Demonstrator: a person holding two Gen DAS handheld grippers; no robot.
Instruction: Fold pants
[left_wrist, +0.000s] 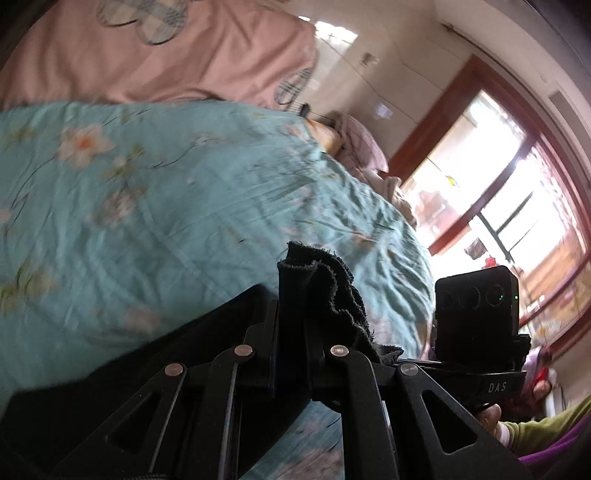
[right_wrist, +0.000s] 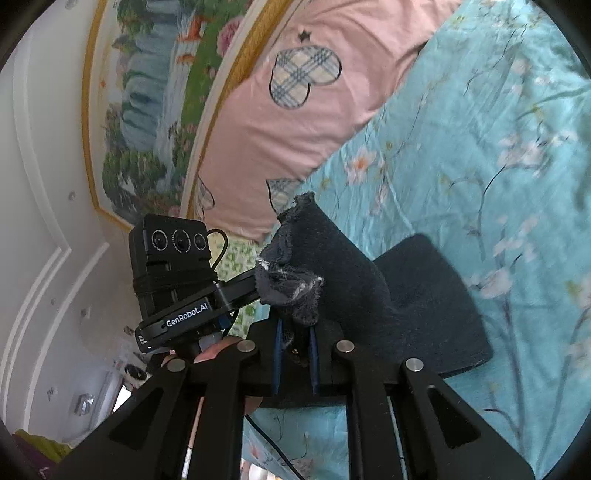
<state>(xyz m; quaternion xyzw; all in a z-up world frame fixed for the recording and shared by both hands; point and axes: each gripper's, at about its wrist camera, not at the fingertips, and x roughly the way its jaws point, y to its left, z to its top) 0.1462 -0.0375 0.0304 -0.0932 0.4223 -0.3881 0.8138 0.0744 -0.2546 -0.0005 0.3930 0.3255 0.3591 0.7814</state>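
Pinching frayed dark knit pants (right_wrist: 354, 280): left gripper (left_wrist: 291, 332), right gripper (right_wrist: 295, 332); crumpled floral sheet (left_wrist: 147, 192) beneath.

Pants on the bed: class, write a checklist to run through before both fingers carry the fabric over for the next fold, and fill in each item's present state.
1. Left gripper shut on the pants: ok.
2. Right gripper shut on the pants' frayed edge: ok.
3. Rest of the pants lies on the blue floral quilt: ok.
4. Held edges lined up with each other: cannot tell.
5. Pink pillow apart from the pants: ok.
6. Fabric flat, free of twists: cannot tell; it is bunched at both grips.
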